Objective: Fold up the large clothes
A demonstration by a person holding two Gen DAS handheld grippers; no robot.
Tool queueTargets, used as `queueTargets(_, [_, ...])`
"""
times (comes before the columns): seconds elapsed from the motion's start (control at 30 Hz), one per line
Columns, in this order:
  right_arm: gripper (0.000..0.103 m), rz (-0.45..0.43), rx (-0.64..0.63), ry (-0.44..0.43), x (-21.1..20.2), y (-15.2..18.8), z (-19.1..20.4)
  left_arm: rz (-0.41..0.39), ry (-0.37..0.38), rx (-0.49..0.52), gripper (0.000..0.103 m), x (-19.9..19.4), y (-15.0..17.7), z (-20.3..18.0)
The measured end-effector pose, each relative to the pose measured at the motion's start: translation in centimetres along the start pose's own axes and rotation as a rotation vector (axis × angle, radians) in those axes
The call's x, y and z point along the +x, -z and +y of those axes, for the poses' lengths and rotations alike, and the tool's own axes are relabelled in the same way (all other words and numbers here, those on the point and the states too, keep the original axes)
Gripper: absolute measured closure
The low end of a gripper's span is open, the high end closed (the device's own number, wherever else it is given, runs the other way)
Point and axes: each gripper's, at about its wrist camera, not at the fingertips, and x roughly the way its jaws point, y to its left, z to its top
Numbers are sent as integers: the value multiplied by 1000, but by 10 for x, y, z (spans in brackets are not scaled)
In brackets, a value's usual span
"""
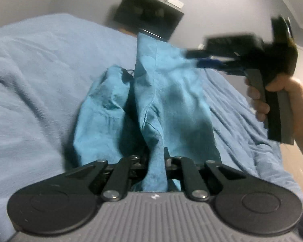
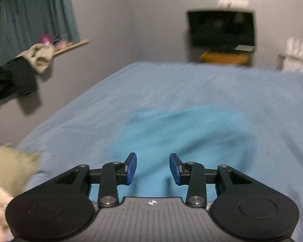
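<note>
A teal garment (image 1: 167, 92) lies crumpled on the blue bed cover, and one part of it is pulled up into a tall ridge. My left gripper (image 1: 156, 162) is shut on a fold of this cloth, which runs down between its fingers. In the left wrist view a hand holds my right gripper (image 1: 194, 58) in the air at the garment's upper right edge, badly blurred. In its own view my right gripper (image 2: 153, 168) is open, its blue pads (image 2: 132, 168) well apart with nothing between them. The teal garment (image 2: 181, 133) lies below and ahead of it, also blurred.
The bed cover (image 2: 171, 84) fills both views. A dark screen (image 2: 222, 28) hangs on the far wall above an orange-brown stand (image 2: 224, 57). Clothes (image 2: 16, 74) hang from a shelf at the left wall. A beige cloth (image 2: 12, 165) lies at the bed's near left edge.
</note>
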Motion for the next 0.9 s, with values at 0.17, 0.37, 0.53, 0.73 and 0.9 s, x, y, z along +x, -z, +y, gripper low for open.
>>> queueTargets(0.17, [62,-58,-32,32,-3,1,-43,46,-43,-135,97,-1,13,26])
queueTargets(0.37, [64,-89,-136,-90,50,23,-38,87,-93,-144,97,19,11,21])
queueTargets(0.53, [74,-53,-221,16,116,33,-32,110,-127,-145,96,36,3,15])
queueTargets(0.73, [103,59,-57,100,189,28,-73,154,-136,-157,93,45,-1,28])
queueTargets(0.9, [103,56,-47,76,199,25,-87,195,-160,-161,92,60,-9,26])
